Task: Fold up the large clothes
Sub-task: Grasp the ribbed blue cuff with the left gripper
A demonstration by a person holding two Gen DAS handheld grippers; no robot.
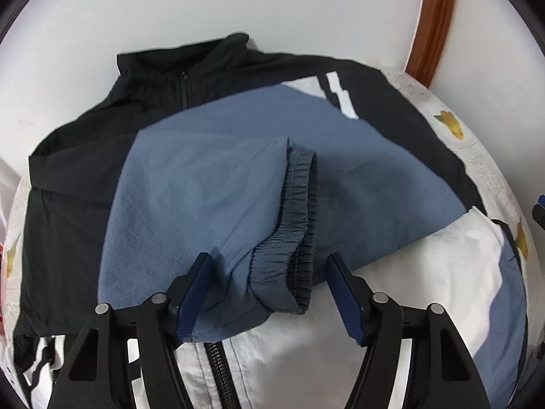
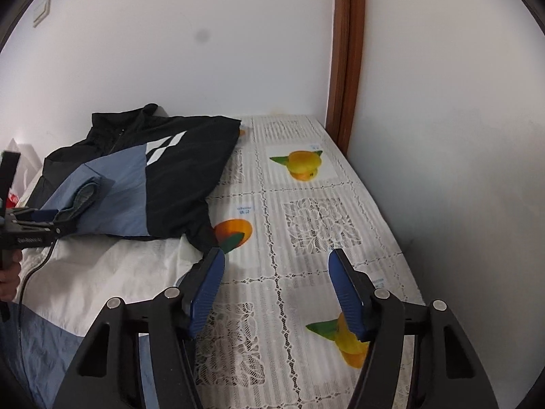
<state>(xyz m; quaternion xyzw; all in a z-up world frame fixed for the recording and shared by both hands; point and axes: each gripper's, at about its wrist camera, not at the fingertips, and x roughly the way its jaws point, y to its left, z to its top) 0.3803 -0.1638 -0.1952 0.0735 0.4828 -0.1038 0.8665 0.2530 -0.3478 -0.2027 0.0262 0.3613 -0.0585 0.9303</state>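
Observation:
A black, blue and white zip jacket [image 1: 85, 177] lies on the table, collar toward the wall. Both blue sleeves are folded across its chest; the elastic cuff [image 1: 293, 235] of one lies between the pads of my left gripper [image 1: 269, 269], which is open just above it. In the right wrist view the jacket [image 2: 184, 177] lies at the left, with the left gripper [image 2: 41, 220] at the sleeve cuff [image 2: 83, 196]. My right gripper [image 2: 276, 266] is open and empty, hovering over the tablecloth just right of the jacket's white lower part [image 2: 112, 266].
The table carries a white lace cloth with orange fruit prints [image 2: 303, 163]. White walls stand behind and to the right, with a brown wooden frame [image 2: 345, 54] in the corner. A white bag [image 2: 24, 163] sits at the far left.

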